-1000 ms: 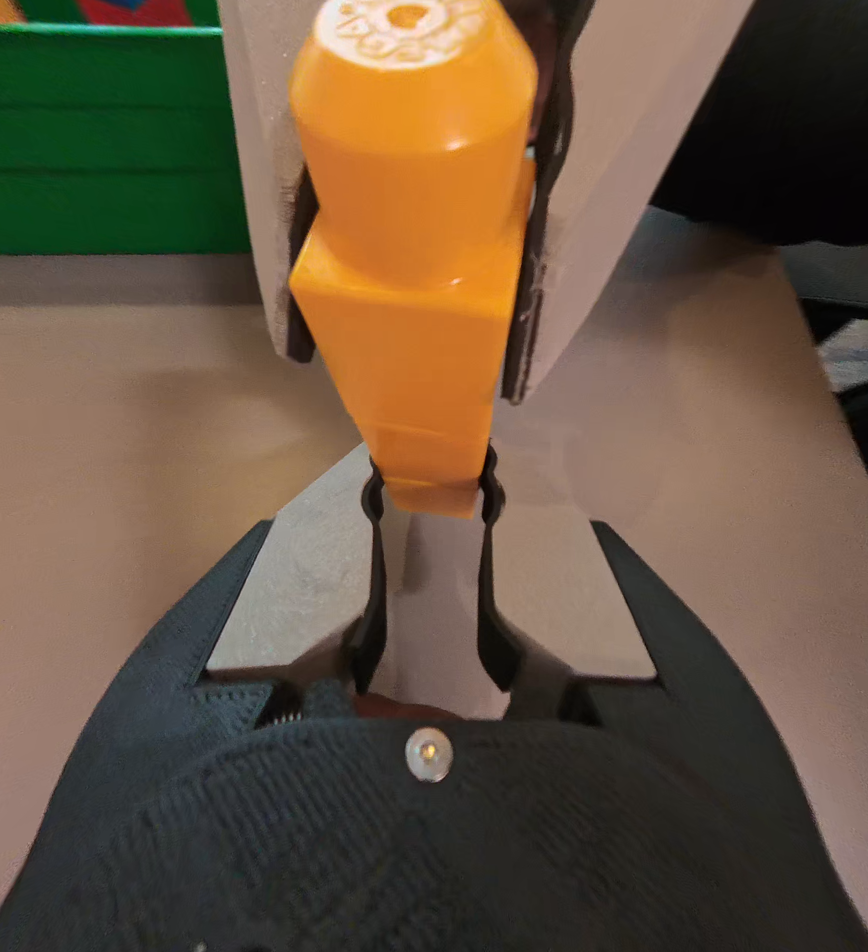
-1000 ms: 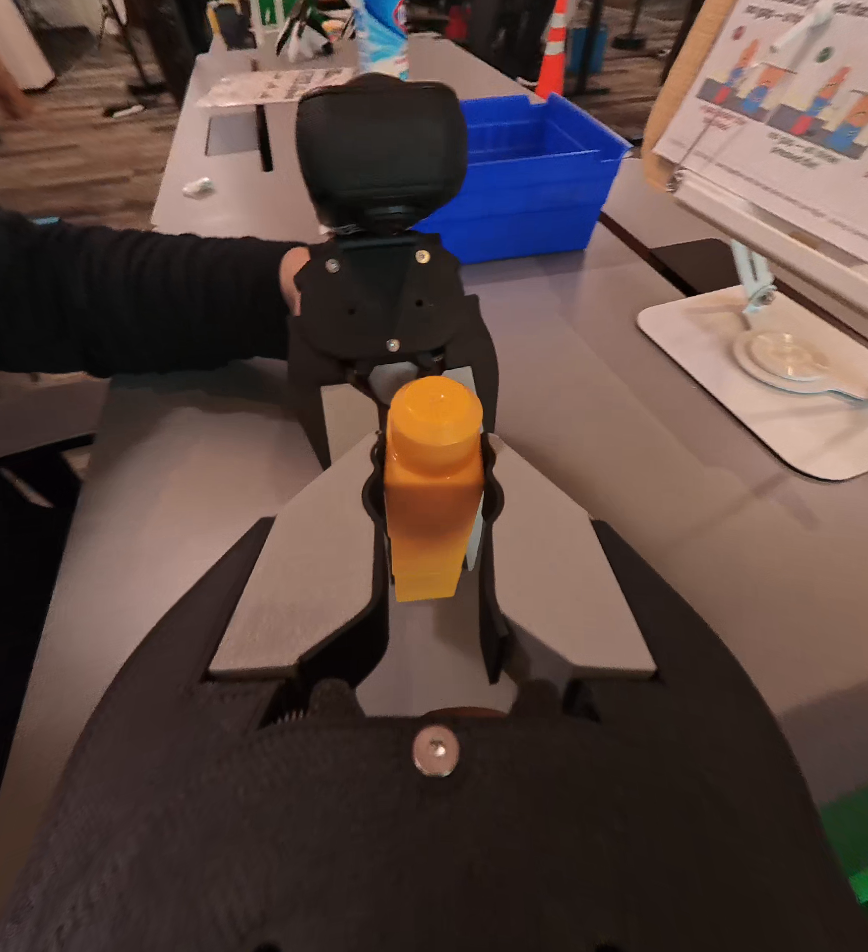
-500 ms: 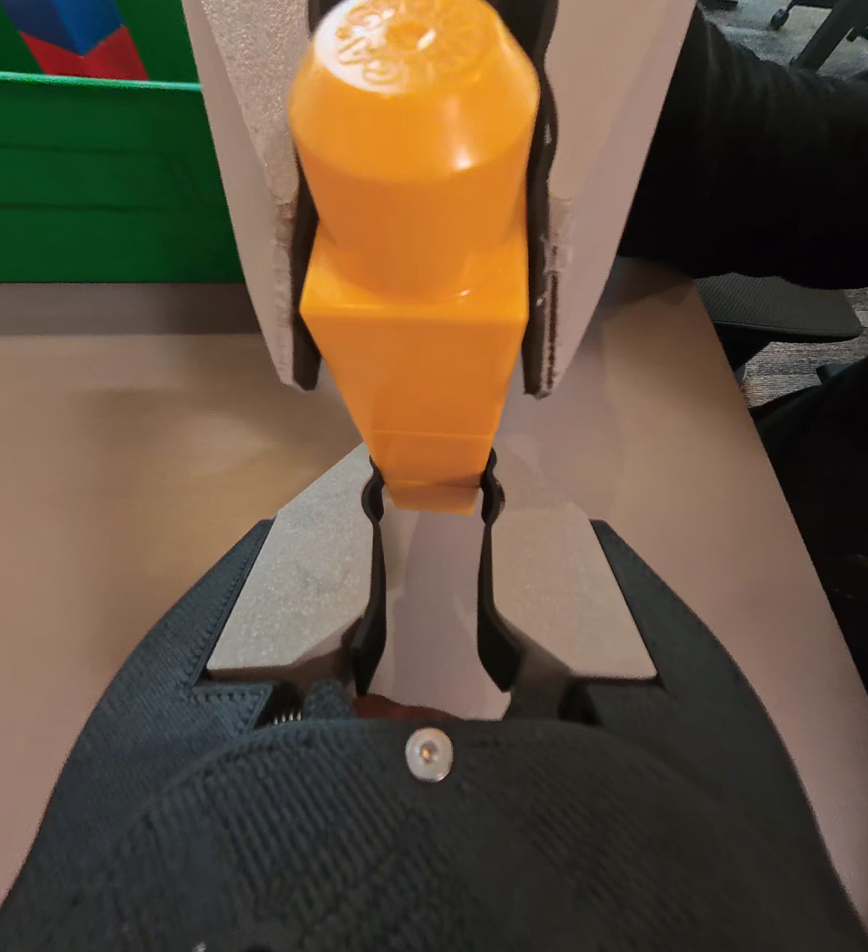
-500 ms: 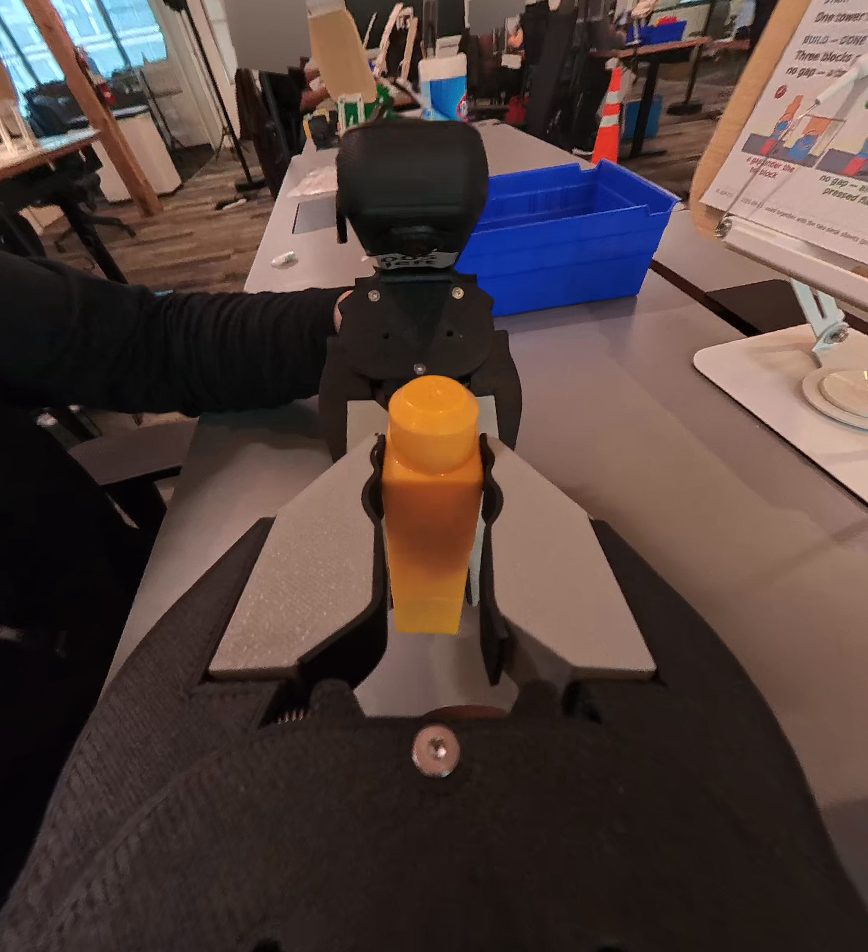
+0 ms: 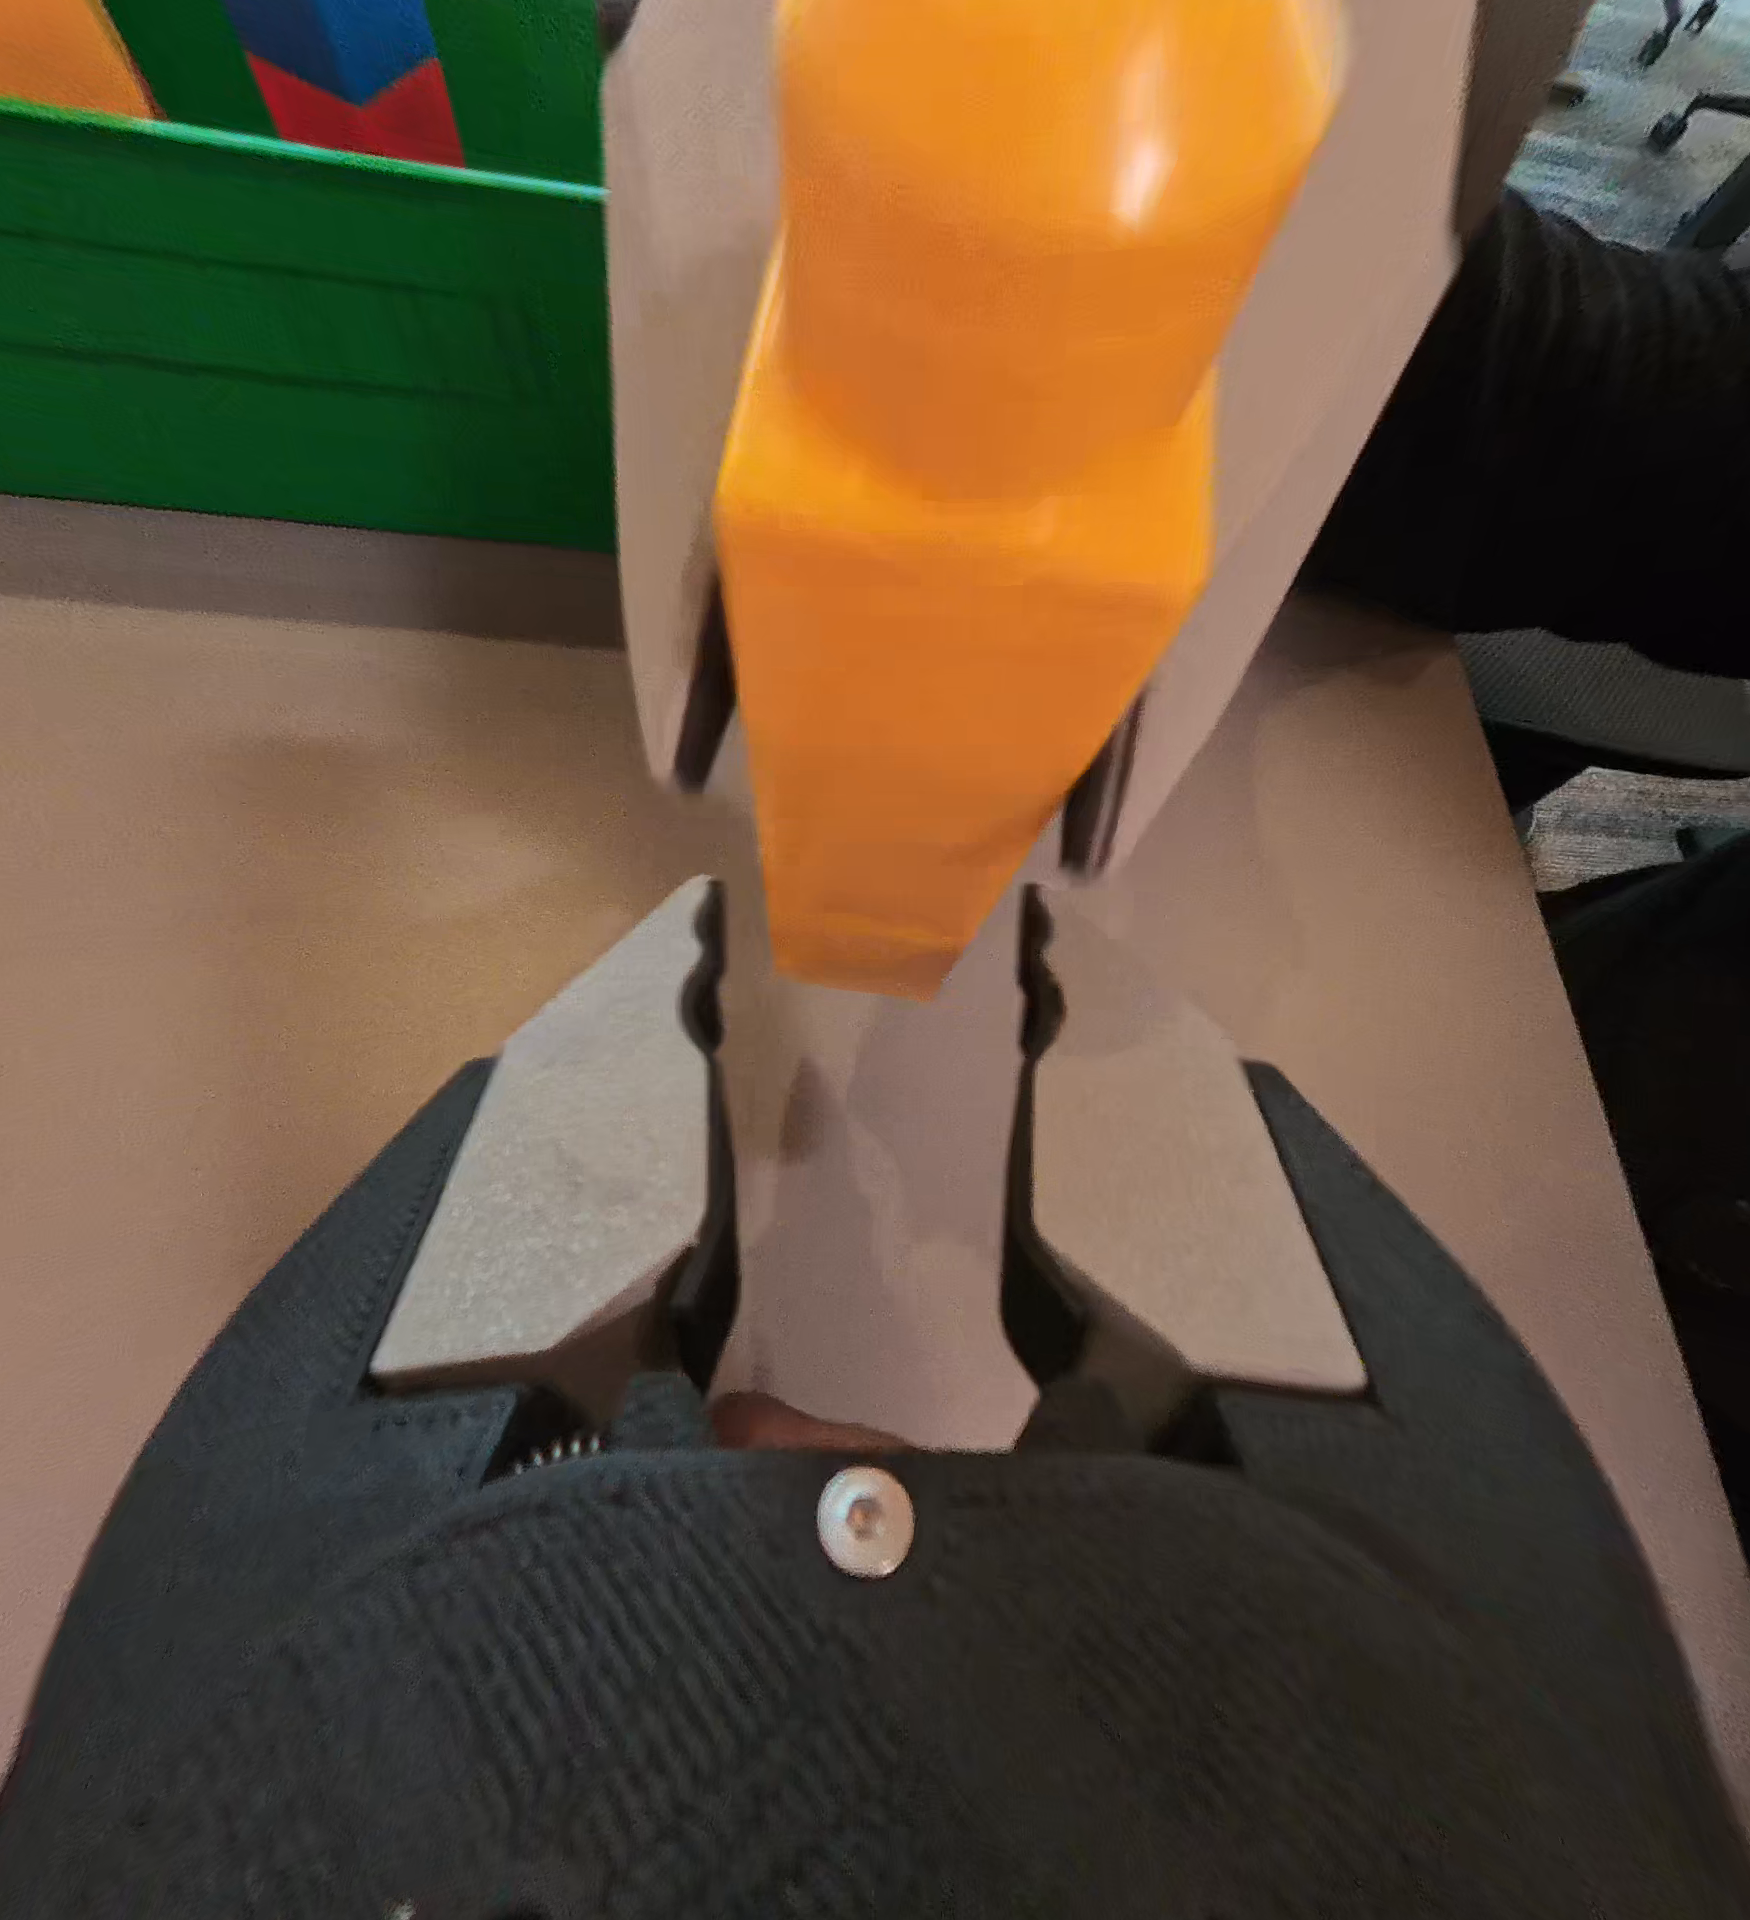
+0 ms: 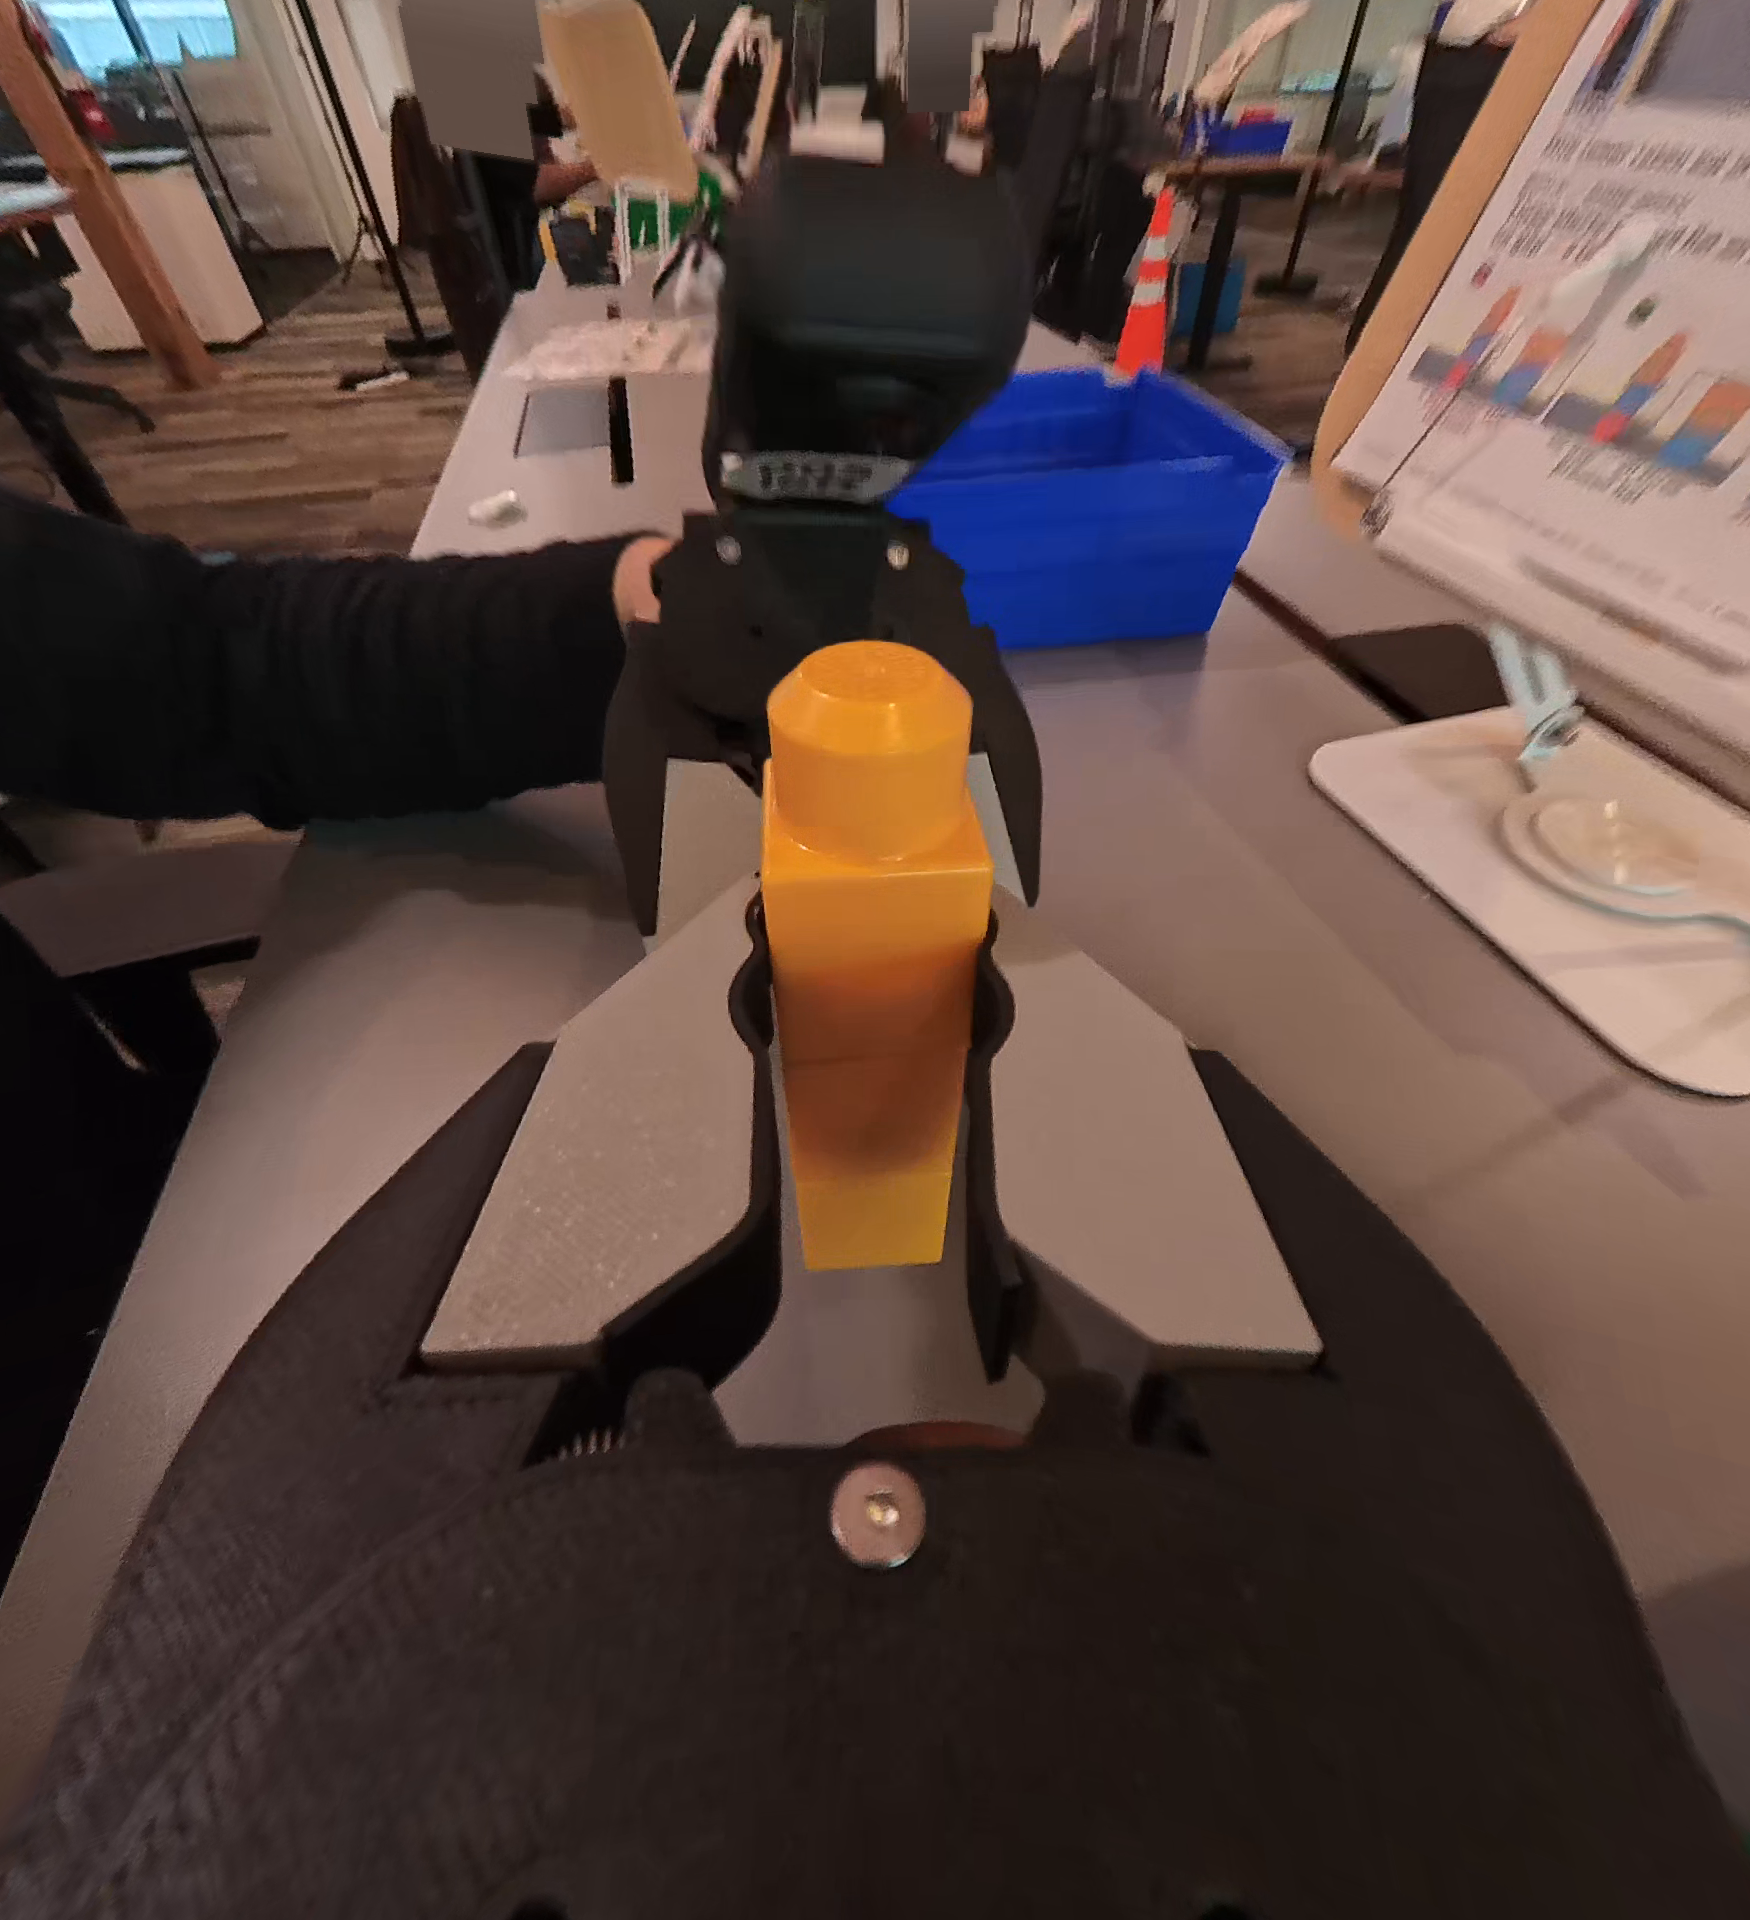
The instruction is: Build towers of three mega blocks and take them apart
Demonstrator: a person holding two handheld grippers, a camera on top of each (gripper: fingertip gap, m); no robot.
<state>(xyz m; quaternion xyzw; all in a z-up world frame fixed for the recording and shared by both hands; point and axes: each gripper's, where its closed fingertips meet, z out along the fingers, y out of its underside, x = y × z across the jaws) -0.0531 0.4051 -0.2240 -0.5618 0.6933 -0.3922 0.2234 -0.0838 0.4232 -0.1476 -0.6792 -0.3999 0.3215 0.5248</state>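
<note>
- Orange, glossy plastic: the block stack (image 6: 866, 987) is square-sided with a round stud on top, and my right tongs (image 6: 869, 997) clench it between ridged black pads.
- My left tongs (image 5: 866, 956) stand released, grey fingers clear of the stack's lower end.
- Below lies a smooth matte surface (image 5: 227, 831).
- A ribbed green bin (image 5: 227, 332) sits beyond.
</note>
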